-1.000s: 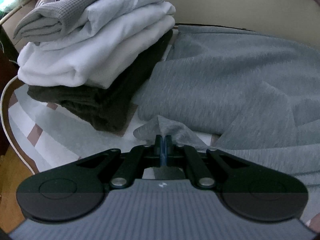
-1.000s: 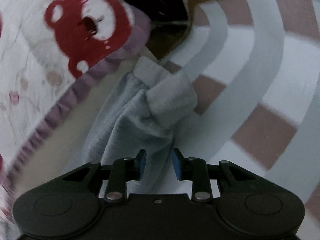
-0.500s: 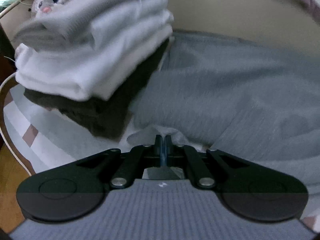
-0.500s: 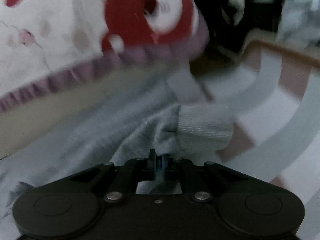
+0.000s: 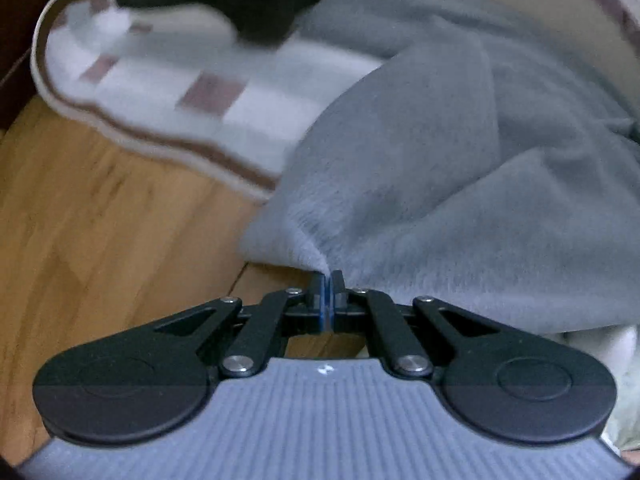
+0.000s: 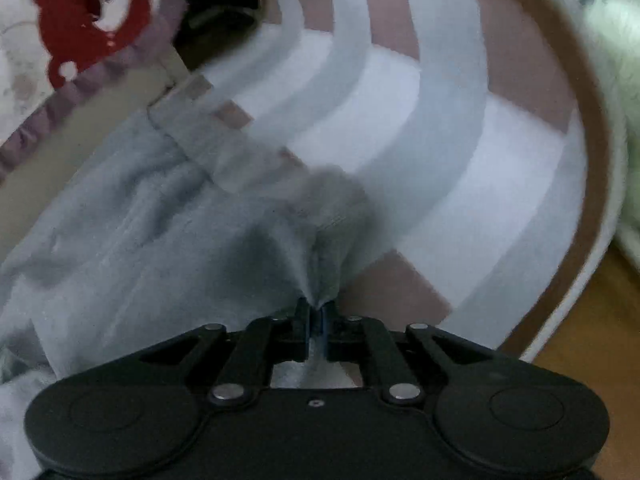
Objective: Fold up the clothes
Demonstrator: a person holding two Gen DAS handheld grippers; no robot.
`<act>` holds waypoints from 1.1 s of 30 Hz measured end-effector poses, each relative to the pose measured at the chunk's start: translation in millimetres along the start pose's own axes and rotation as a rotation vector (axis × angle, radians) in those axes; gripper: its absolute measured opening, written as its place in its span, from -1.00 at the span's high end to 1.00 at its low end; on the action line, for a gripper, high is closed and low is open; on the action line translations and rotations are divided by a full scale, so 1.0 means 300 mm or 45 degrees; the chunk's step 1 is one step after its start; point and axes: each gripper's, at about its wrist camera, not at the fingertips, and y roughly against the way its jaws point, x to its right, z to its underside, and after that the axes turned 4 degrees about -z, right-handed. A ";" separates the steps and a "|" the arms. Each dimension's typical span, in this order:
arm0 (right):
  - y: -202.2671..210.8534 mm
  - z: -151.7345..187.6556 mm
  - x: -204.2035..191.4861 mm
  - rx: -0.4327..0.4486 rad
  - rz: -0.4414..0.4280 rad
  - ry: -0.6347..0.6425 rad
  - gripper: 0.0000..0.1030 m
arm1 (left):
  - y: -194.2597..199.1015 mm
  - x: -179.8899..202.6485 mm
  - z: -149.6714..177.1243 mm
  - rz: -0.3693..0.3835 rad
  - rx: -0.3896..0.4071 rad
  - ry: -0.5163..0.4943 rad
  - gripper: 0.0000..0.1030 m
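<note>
1. Since the earlier frames we have dragged the garment [image 5: 460,168] off the rug [image 5: 168,92]; floor [image 5: 100,220] now lies under our left tongs [image 5: 327,280].
2. Both tongs are clenched on the garment; the right tongs [image 6: 317,307] pinch a bunched fold ahead.

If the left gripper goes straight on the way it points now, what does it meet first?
The left gripper would first meet the grey garment already pinched in its shut jaws. The fabric bunches directly ahead; beyond that fold the depth is unclear, probably the checked mat.
</note>
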 end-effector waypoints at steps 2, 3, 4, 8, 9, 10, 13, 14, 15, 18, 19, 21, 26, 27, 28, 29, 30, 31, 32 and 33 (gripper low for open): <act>0.018 -0.022 -0.007 0.075 -0.040 -0.017 0.67 | 0.026 0.010 -0.026 0.015 0.057 0.023 0.97; 0.013 -0.026 -0.006 0.081 -0.063 -0.037 0.53 | 0.061 0.027 -0.044 0.007 0.119 -0.009 0.97; 0.008 -0.030 -0.004 0.087 -0.085 -0.057 0.12 | 0.102 0.044 -0.065 0.000 0.191 -0.048 0.97; -0.029 -0.023 0.019 0.103 -0.100 -0.063 0.39 | 0.259 0.073 -0.167 0.071 0.392 -0.069 0.97; -0.017 -0.025 0.015 0.145 -0.116 -0.035 0.72 | 0.295 0.071 -0.193 0.094 0.435 -0.064 0.97; 0.010 -0.031 0.003 0.184 -0.163 -0.012 0.75 | 0.333 0.066 -0.219 0.116 0.481 -0.062 0.97; 0.214 -0.037 -0.051 0.449 -0.348 0.018 0.91 | 0.467 0.026 -0.254 0.154 0.612 -0.026 0.97; 0.305 -0.039 -0.061 0.545 -0.387 0.037 0.94 | 0.501 -0.002 -0.248 0.157 0.630 0.002 0.97; 0.393 -0.029 -0.065 0.629 -0.346 0.071 1.00 | 0.514 -0.032 -0.230 0.146 0.617 0.031 0.97; 0.494 0.029 -0.032 0.682 -0.095 0.163 0.99 | 0.434 -0.127 -0.144 0.066 0.421 0.101 0.97; 0.487 0.041 0.000 0.624 -0.076 0.131 0.99 | 0.366 -0.149 -0.104 0.038 0.310 0.113 0.97; 0.424 0.051 0.068 0.447 -0.127 0.005 0.95 | 0.208 -0.170 -0.003 -0.013 0.085 0.114 0.97; 0.347 0.039 0.022 0.303 -0.225 -0.028 0.61 | -0.028 -0.152 0.128 -0.077 -0.120 0.096 0.97; 0.323 0.041 -0.003 0.277 -0.232 -0.020 0.45 | -0.030 -0.146 0.121 -0.087 -0.108 0.084 0.97; 0.301 0.043 -0.025 0.253 -0.237 -0.015 0.18 | -0.032 -0.140 0.114 -0.097 -0.097 0.072 0.97; 0.283 0.051 -0.037 0.234 -0.231 -0.022 0.09 | -0.021 -0.132 0.110 -0.111 -0.068 0.044 0.97; 0.262 0.059 -0.045 0.200 -0.222 -0.030 0.04 | 0.001 -0.122 0.101 -0.125 -0.024 0.006 0.97; 0.241 0.070 -0.051 0.164 -0.210 -0.041 0.03 | 0.021 -0.113 0.084 -0.133 0.019 -0.027 0.97; 0.225 0.086 -0.050 0.125 -0.189 -0.058 0.03 | 0.039 -0.106 0.068 -0.138 0.055 -0.052 0.97; 0.203 0.089 -0.051 0.095 -0.179 -0.072 0.03 | 0.048 -0.103 0.053 -0.137 0.073 -0.058 0.97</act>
